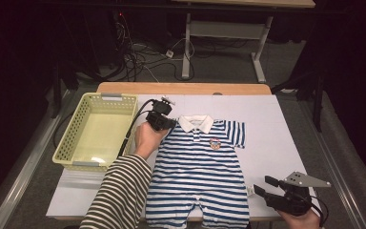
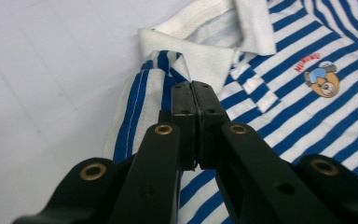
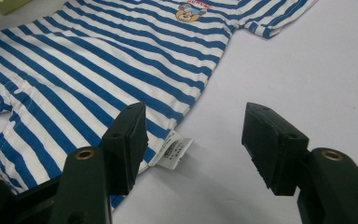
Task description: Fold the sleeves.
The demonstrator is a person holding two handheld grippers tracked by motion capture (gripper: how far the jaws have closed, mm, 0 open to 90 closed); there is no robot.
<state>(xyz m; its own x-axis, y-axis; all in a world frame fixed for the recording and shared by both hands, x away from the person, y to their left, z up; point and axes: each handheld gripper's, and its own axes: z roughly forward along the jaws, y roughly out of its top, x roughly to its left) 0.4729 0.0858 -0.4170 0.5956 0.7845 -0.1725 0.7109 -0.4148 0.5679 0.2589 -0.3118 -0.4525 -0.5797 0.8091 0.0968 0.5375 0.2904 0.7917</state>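
Dark floor with tangled cables lies beyond the table (image 1: 181,88), whose pale worktop carries a striped baby romper (image 1: 205,167) lying flat on its near half, white collar (image 1: 196,123) toward the far edge and legs toward the near edge — so its long axis runs far to near. It is blue-and-white banded with a small bear badge (image 1: 214,143) on the chest and a care label (image 3: 173,151) jutting from its side seam. A yellow plastic basket (image 1: 71,143) stands along the left edge. The left gripper (image 2: 195,109) is clenched with folded sleeve cloth (image 2: 140,102) just ahead of its tips beside the collar; whether cloth is pinched I cannot tell. The right gripper (image 3: 193,140), released with jaws apart, waits at the near right corner, the romper's hem just to its left — likely the nearer hand for that lower side.
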